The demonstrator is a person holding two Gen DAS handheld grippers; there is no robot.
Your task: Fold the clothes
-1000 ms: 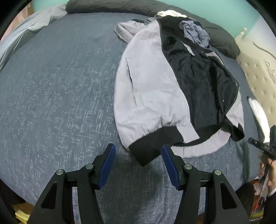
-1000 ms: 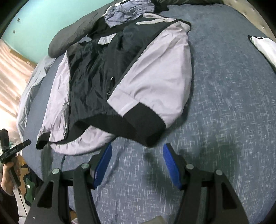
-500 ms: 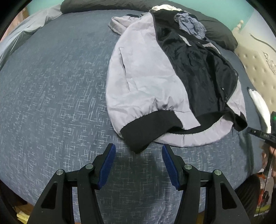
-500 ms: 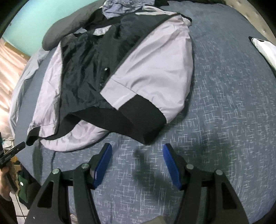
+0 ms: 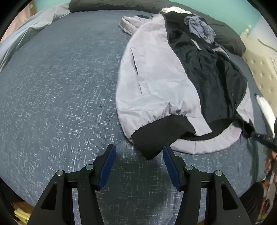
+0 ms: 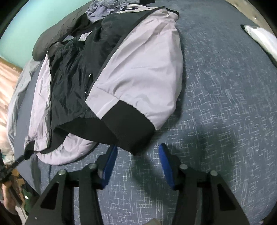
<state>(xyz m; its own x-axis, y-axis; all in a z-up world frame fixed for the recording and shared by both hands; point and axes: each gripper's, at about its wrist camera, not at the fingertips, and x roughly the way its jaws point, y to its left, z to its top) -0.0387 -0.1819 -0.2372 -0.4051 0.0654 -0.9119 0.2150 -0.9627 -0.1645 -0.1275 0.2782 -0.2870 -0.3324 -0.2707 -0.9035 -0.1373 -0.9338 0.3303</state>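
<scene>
Left wrist view: the left gripper (image 5: 138, 160) hangs over a dark blue bedspread (image 5: 60, 97) with its 2 blue-padded jaws apart. The black cuff (image 5: 155, 138) of a jacket sleeve reaches down between the fingertips, but the pads do not press on it. The jacket (image 5: 155, 83) lies open on the bedspread to the upper right of the gripper, pale lilac outside with a black lining (image 5: 213, 81) facing up. A crumpled blue-grey cloth (image 5: 200, 28) sits on the jacket's far end. A dark pillow (image 5: 225, 36) lies along the far edge of the bed, against a teal wall (image 5: 256, 15). A white item (image 5: 264, 107) lies at the right edge, near a padded cream headboard (image 5: 263, 72).

Right wrist view: the right gripper (image 6: 136, 158) points down at the same bedspread (image 6: 225, 112), and its jaws are closing. The other black cuff (image 6: 128, 126) of the jacket (image 6: 147, 69) lies just above the gap; its lower corner dips between the fingertips and overlaps the left pad's tip, though no firm grip shows. The black lining (image 6: 72, 72) spreads to the left, with the lilac hem (image 6: 65, 152) curling below it. The white item (image 6: 261, 38) lies well apart at the upper right. A hand (image 6: 8, 195) holding a black tool shows at the lower left edge.
</scene>
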